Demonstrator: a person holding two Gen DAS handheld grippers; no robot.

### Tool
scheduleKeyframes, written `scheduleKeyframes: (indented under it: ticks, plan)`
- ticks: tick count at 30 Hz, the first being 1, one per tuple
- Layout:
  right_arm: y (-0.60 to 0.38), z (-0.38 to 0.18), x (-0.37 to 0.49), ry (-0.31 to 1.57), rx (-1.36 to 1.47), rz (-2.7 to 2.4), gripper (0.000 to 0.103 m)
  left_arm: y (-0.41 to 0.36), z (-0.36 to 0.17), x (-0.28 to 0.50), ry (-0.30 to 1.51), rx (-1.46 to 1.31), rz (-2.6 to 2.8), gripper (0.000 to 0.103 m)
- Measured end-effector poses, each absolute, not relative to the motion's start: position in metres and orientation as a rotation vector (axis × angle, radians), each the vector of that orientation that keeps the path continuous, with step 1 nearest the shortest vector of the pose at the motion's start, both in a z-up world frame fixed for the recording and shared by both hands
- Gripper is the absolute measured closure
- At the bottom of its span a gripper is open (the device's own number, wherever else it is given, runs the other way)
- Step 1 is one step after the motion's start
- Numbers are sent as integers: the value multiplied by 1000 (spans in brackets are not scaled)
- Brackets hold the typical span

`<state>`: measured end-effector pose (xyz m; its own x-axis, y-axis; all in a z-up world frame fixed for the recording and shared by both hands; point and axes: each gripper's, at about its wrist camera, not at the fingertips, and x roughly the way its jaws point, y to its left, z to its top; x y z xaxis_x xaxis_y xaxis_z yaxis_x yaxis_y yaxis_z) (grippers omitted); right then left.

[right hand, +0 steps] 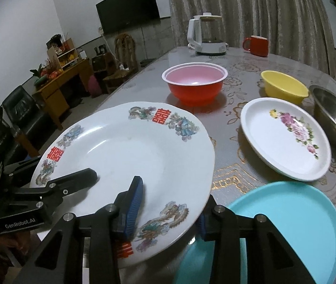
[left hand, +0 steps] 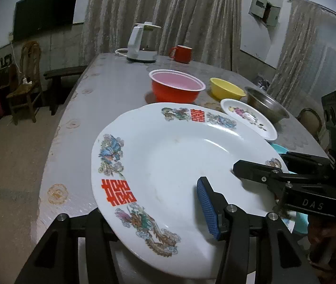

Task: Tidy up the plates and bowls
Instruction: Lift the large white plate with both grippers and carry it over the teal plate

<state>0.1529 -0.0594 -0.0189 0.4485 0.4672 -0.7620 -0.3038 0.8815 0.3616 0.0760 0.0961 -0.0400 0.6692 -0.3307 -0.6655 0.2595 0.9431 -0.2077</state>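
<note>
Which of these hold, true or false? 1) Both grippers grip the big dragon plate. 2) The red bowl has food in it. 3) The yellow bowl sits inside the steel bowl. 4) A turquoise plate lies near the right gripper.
1) True: the left gripper and right gripper each straddle the rim of the dragon plate.
2) False: the red bowl looks empty, pink inside.
3) False: the yellow bowl stands on the table beside the steel bowl.
4) True: the turquoise plate lies just beside it.
</note>
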Motion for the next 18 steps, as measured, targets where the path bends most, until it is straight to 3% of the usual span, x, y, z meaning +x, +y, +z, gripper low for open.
scheduleKeyframes:
  ticks: [18]
  plan:
    - [-108,-3,99,948,226,432,64,42,-25,36,730,-24,-439,49]
